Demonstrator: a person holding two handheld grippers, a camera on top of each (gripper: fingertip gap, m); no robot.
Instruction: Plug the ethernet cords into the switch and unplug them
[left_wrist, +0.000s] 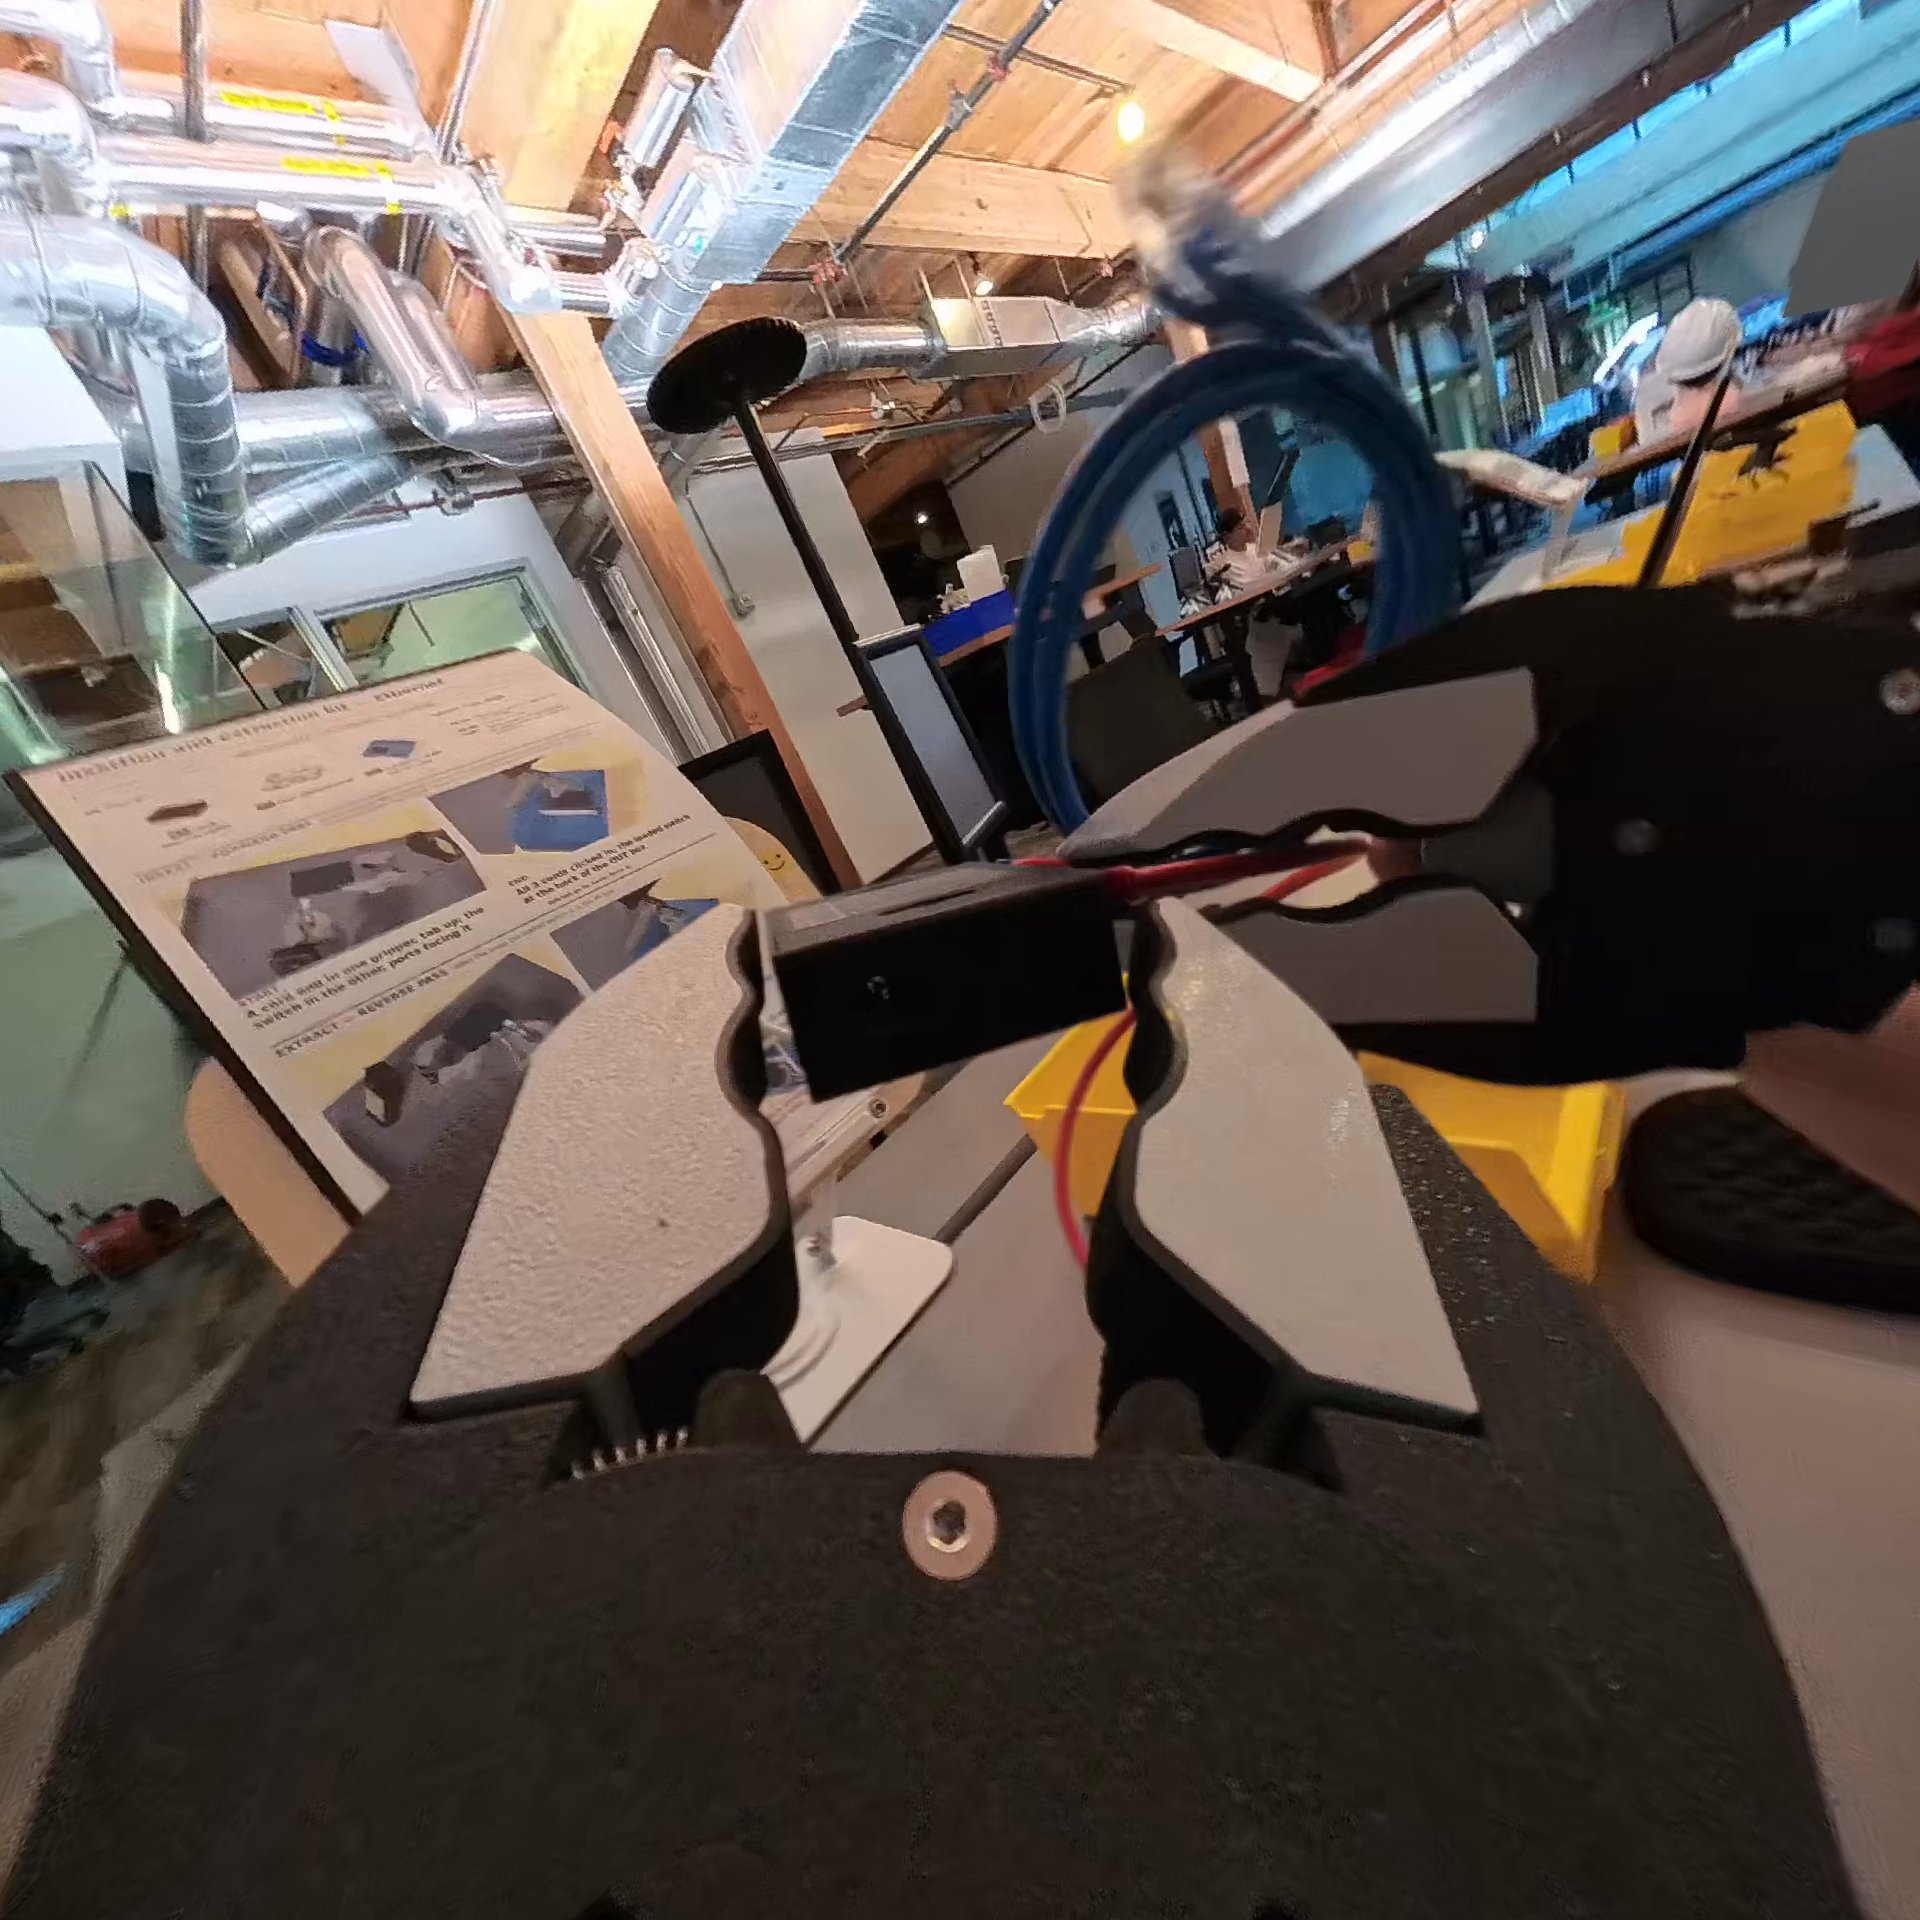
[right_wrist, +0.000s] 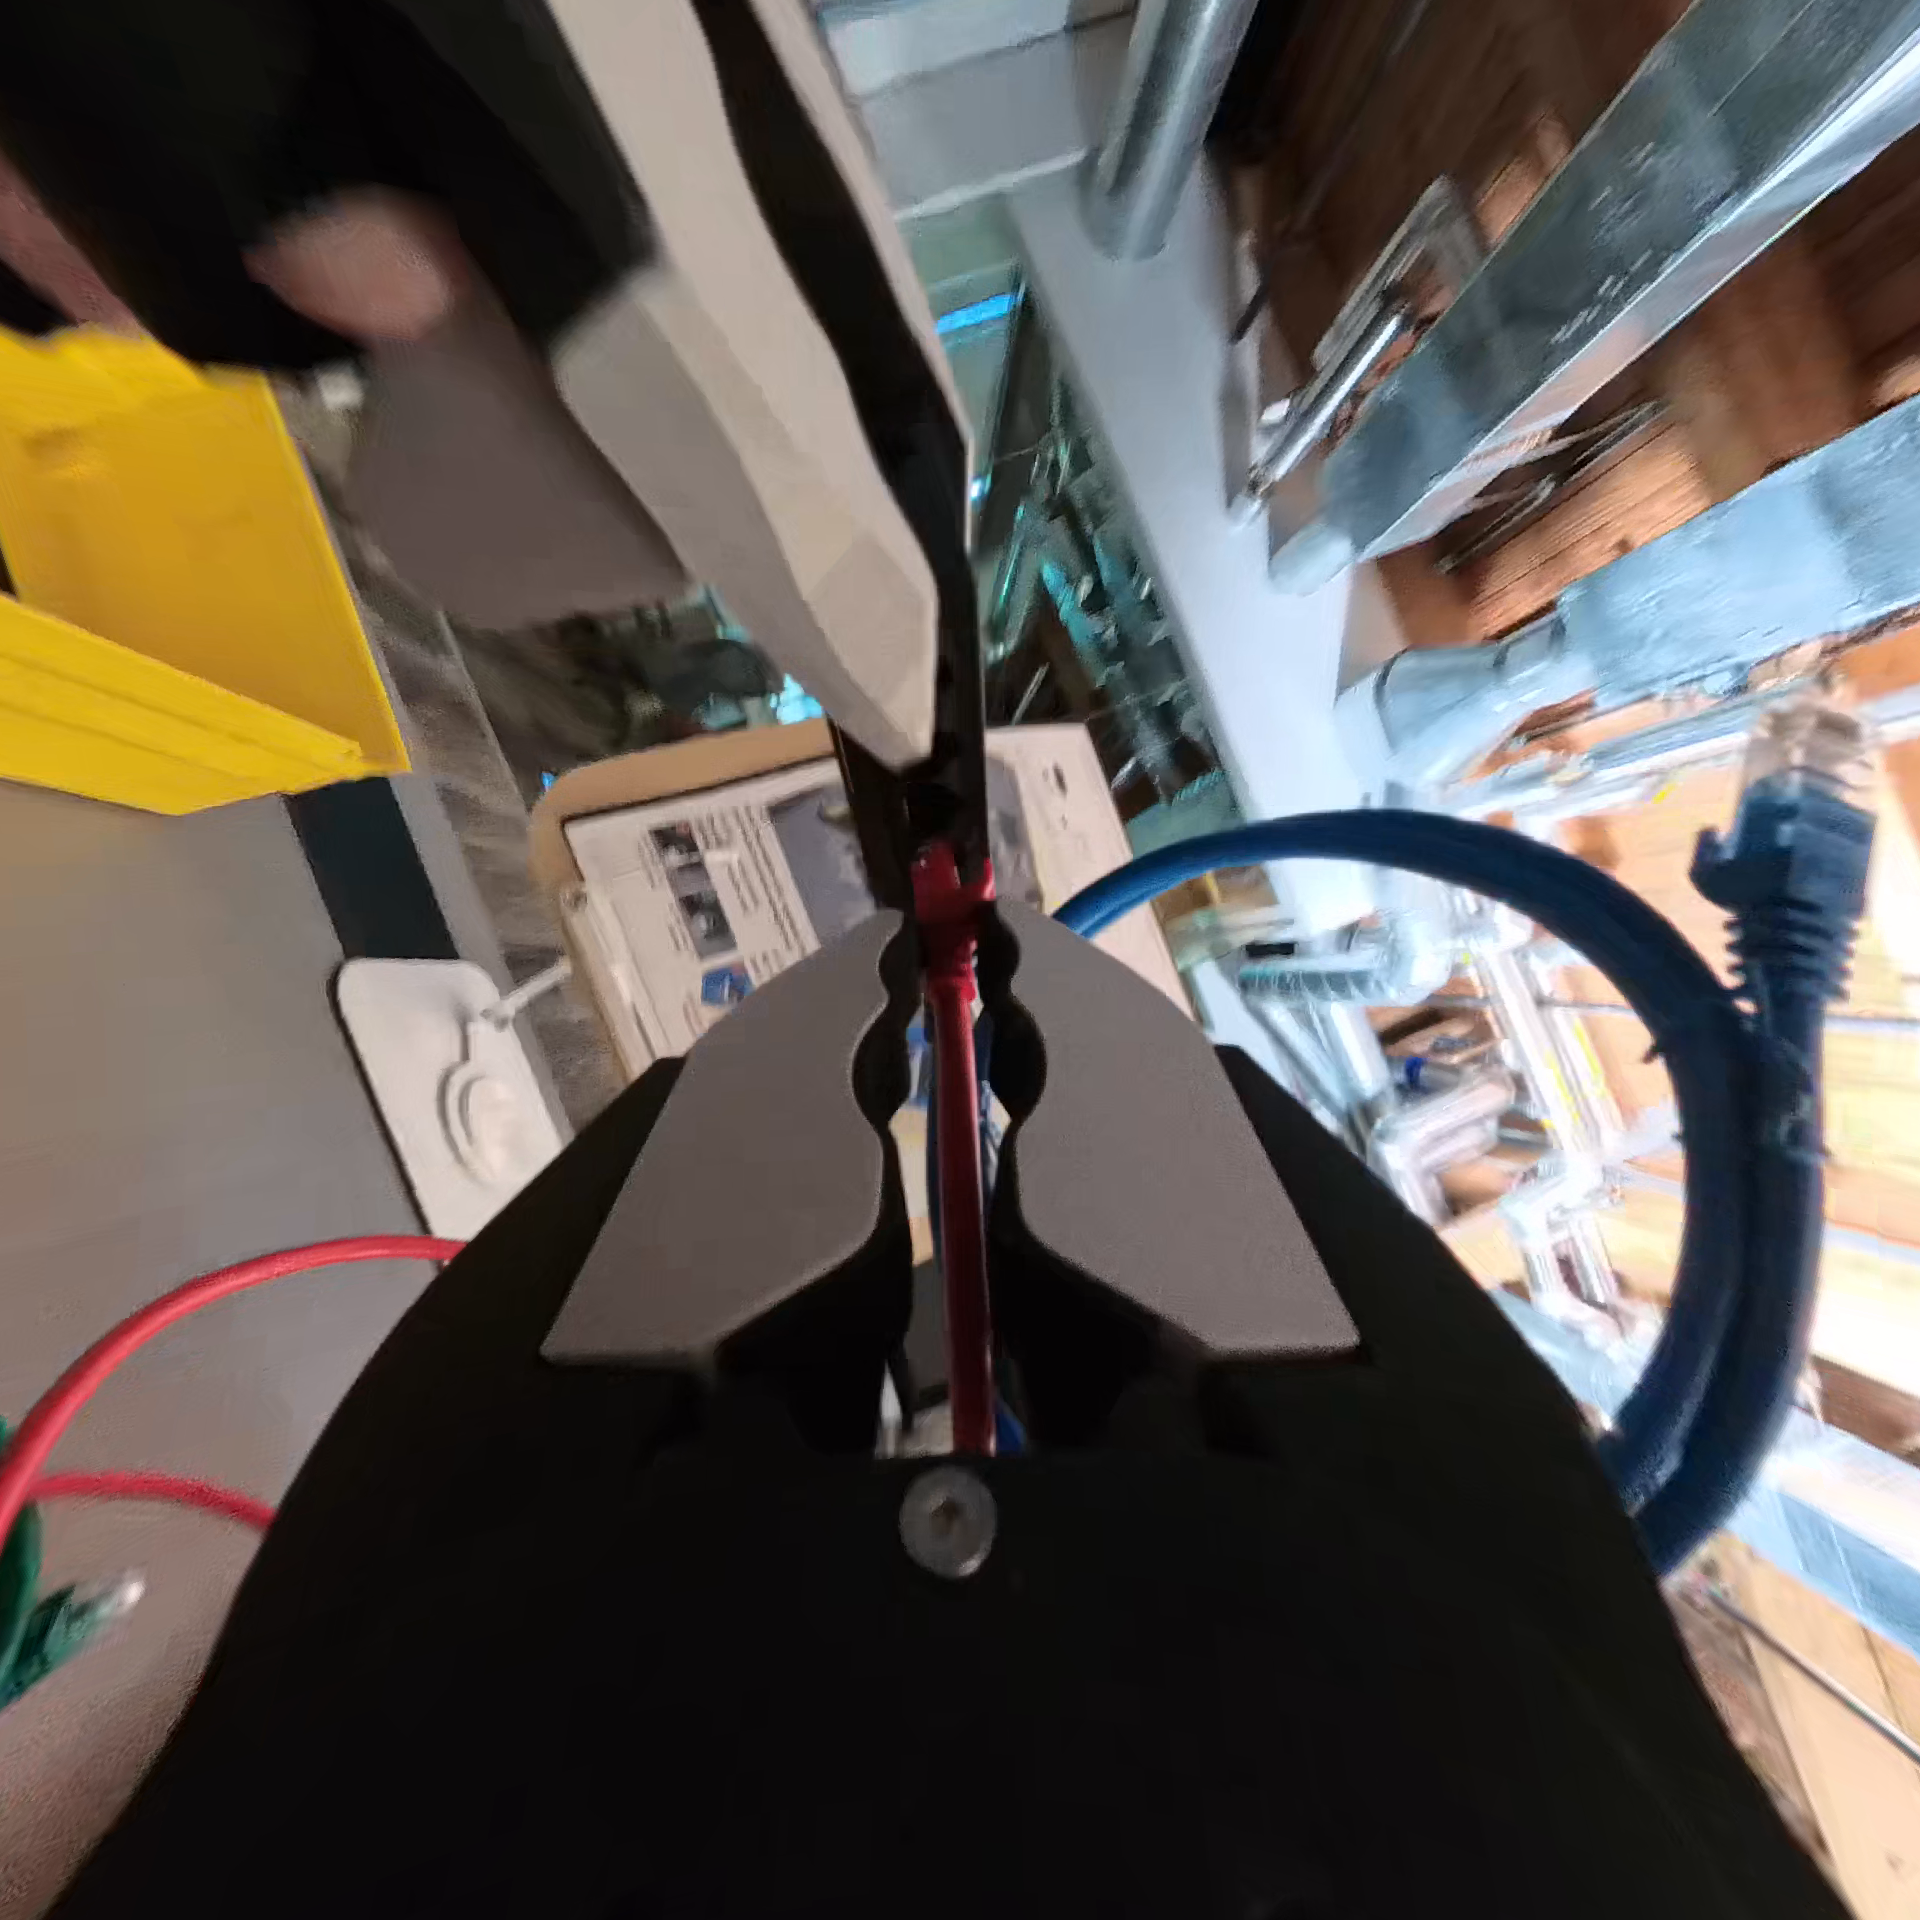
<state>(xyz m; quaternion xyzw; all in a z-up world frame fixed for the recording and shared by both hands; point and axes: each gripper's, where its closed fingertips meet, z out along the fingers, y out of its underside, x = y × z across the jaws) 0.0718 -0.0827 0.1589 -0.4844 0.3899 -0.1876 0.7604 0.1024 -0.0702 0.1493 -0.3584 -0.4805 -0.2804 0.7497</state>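
The switch (left_wrist: 940, 971), a small black box, is held off the table between the fingers of the left gripper (left_wrist: 940, 997), clamped by its ends. The right gripper (right_wrist: 948, 940) comes in from the right, pinched narrow on the red cord (right_wrist: 951, 1039) just behind its plug, which sits at the switch's right face — whether it is seated I cannot tell. A blue cord (right_wrist: 1714, 1195) loops loose on the far right, its plug hanging free.

The risks are a skewed push or pull that twists the switch in its grip, and the blue loop snagging a finger. Both grippers meet almost tip to tip, and a yellow bin (left_wrist: 1496, 1143) lies just below — the freest room looks to be straight back along the cord.
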